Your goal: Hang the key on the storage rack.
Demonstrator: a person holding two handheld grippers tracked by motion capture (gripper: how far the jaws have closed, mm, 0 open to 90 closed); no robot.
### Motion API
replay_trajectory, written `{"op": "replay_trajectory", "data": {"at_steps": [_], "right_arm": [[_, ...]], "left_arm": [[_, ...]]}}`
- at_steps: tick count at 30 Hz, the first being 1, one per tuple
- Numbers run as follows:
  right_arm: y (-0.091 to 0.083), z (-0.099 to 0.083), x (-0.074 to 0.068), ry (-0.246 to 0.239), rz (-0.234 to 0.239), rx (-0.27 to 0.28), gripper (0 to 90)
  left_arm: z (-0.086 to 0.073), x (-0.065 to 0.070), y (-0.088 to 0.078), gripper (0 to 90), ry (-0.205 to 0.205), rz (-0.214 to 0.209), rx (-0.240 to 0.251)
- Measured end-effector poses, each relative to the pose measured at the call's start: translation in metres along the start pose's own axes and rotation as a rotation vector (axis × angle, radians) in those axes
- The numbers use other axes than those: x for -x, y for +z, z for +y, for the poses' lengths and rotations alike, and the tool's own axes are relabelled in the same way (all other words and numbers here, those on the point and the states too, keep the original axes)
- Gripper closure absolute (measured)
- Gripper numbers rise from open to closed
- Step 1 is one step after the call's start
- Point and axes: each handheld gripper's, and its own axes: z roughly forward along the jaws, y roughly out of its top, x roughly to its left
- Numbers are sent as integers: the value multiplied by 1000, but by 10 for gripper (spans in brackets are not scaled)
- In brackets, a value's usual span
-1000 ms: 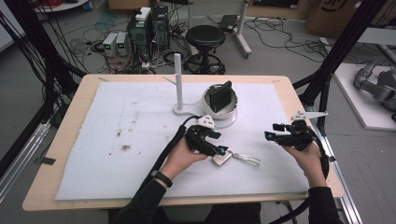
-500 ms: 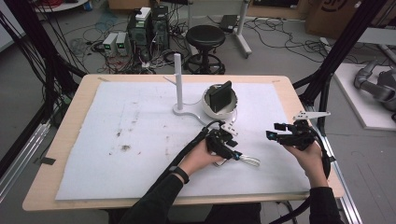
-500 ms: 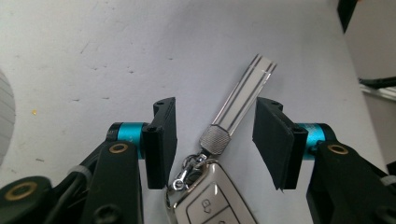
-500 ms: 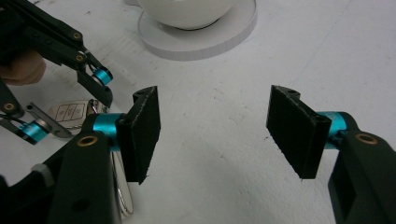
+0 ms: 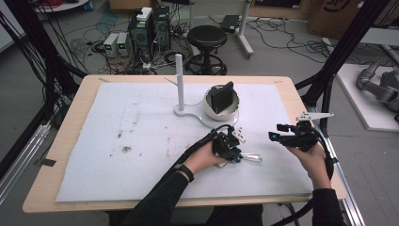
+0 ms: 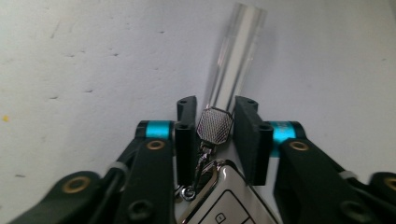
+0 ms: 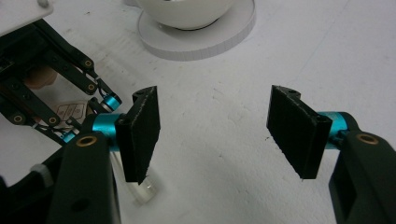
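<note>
My left gripper has just been closing on the key fob's metal clip; its two black pads now stand right beside the knurled tab, one on each side, though I cannot tell if they press it. A clear plastic tube lies on the white mat just past the pads, pointing away. My right gripper, jaws spread and bare, hovers nearby over the mat. From the high view, the left gripper sits near the table's middle, below the white bowl and white post.
</note>
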Motion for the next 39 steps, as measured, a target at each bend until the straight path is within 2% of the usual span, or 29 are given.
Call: {"op": "replay_trajectory", "data": {"at_steps": [5, 9, 11, 12, 15, 16, 18, 19, 21, 22, 25, 26, 27, 28, 29, 30, 31, 33, 36, 37, 39], "right_arm": [[-1, 0, 1, 2, -3, 1, 356], [-2, 0, 1, 2, -6, 10, 356], [-3, 0, 2, 5, -10, 12, 356], [-3, 0, 2, 5, -10, 15, 356], [-4, 0, 2, 4, -13, 17, 355], [-4, 0, 2, 5, -14, 17, 355], [-4, 0, 1, 8, -13, 16, 355], [-4, 0, 1, 5, -14, 19, 354], [-3, 0, 1, 5, -16, 19, 353], [-3, 0, 1, 5, -16, 18, 353], [-3, 0, 1, 7, -17, 17, 352], [-3, 0, 1, 11, -20, 15, 351], [-3, 0, 1, 12, -21, 16, 350], [-3, 0, 1, 12, -22, 15, 350], [-3, 0, 1, 12, -23, 15, 349], [-2, 0, 1, 13, -23, 15, 348], [-2, 0, 1, 13, -23, 14, 348], [-2, -1, 0, 15, -25, 15, 346], [-2, -1, 1, 11, -24, 14, 345], [-2, -1, 1, 11, -24, 14, 345], [-1, -1, 1, 12, -24, 13, 345]], "left_arm": [[1, 0, -3, 736, -11, -11, -10], [-1, -1, -14, 736, -40, -9, 35], [-5, -2, -31, 737, -63, -2, 90], [-5, -2, -31, 737, -63, -2, 90], [-17, -3, -56, 737, -96, 23, 158], [-17, -3, -56, 737, -96, 23, 158], [-23, -3, -69, 737, -115, 43, 195], [-31, -2, -82, 737, -132, 75, 229], [-32, -2, -85, 737, -134, 82, 234], [-41, -2, -101, 737, -159, 103, 281], [-48, -3, -111, 737, -174, 126, 310], [-57, -4, -123, 737, -197, 149, 353], [-57, -4, -123, 737, -197, 149, 353], [-64, -4, -133, 737, -221, 171, 395], [-68, -5, -138, 737, -236, 177, 416], [-68, -5, -138, 737, -236, 177, 416], [-75, -6, -147, 736, -257, 194, 456], [-77, -7, -151, 737, -262, 201, 468], [-89, -11, -170, 737, -307, 230, 566], [-89, -11, -170, 737, -307, 230, 566], [-93, -12, -178, 737, -328, 239, 607]]}}
